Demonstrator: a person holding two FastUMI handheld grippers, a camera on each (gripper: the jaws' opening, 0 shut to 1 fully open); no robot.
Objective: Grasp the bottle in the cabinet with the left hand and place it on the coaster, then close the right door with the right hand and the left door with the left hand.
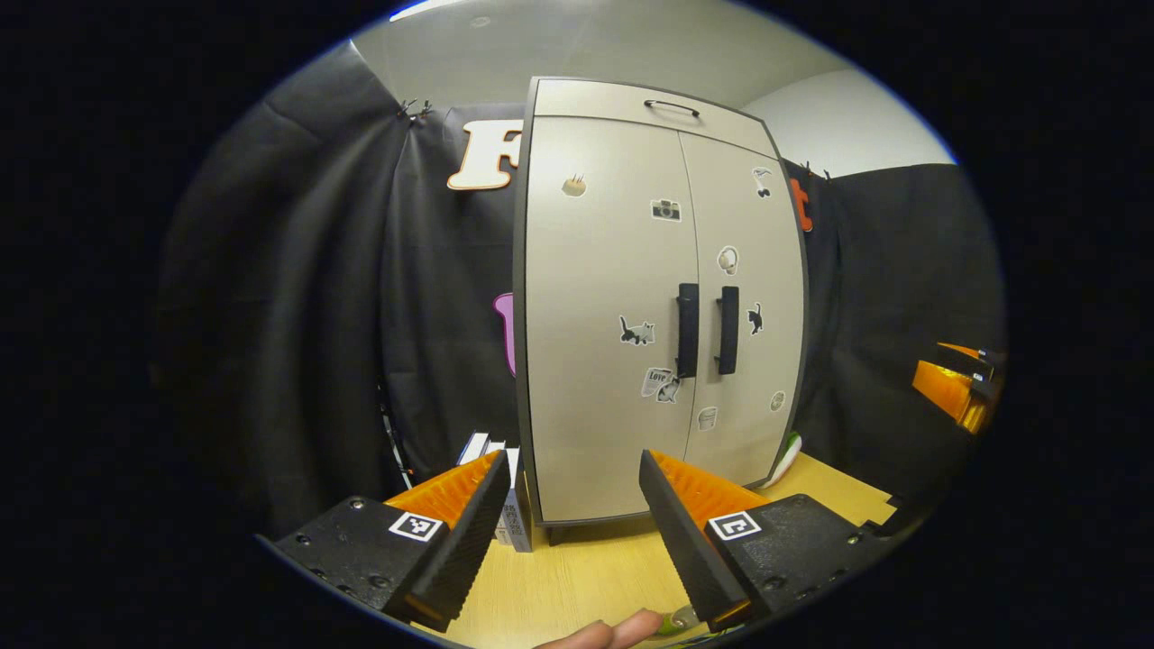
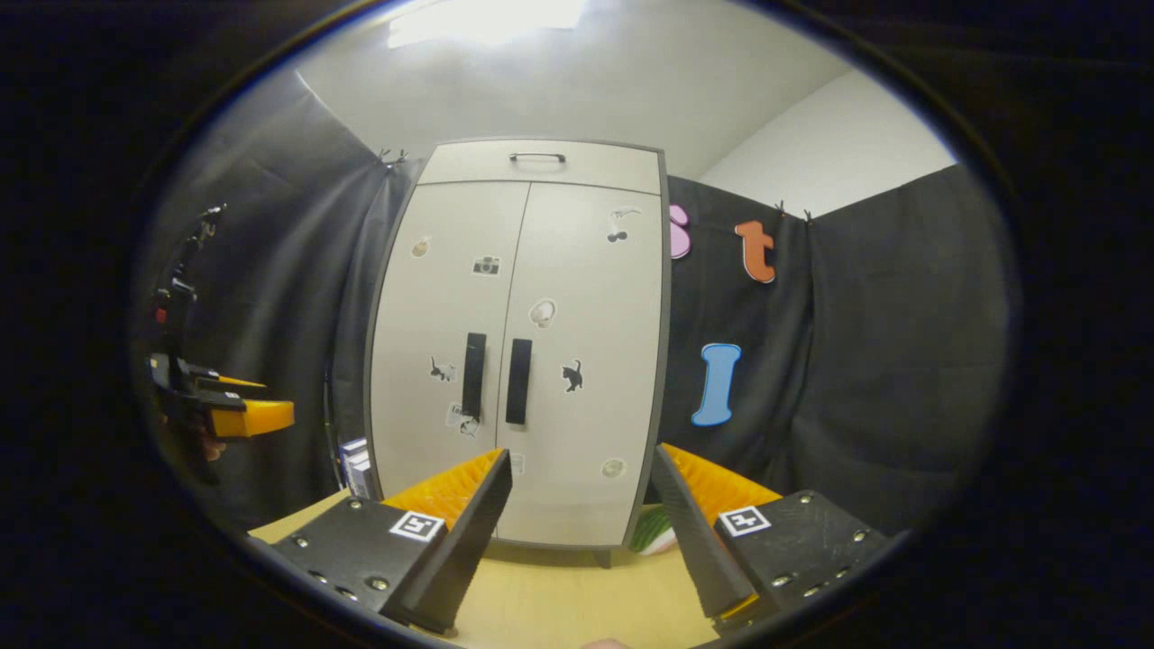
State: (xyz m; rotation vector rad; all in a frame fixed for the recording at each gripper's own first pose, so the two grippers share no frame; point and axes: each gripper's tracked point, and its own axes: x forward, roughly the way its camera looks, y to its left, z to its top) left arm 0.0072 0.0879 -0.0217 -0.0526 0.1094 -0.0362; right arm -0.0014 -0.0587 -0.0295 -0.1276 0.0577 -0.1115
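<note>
Already both doors of the cabinet stand shut, so the closing looks done. Left gripper and right gripper hang spread and empty; where the bottle sits I cannot tell.

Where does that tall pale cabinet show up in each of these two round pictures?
Left gripper view: the cabinet stands at centre, doors shut, leaning right.
Right gripper view: the cabinet stands slightly left of centre, doors shut.
Shared landmark: the two door handles side by side.
</note>
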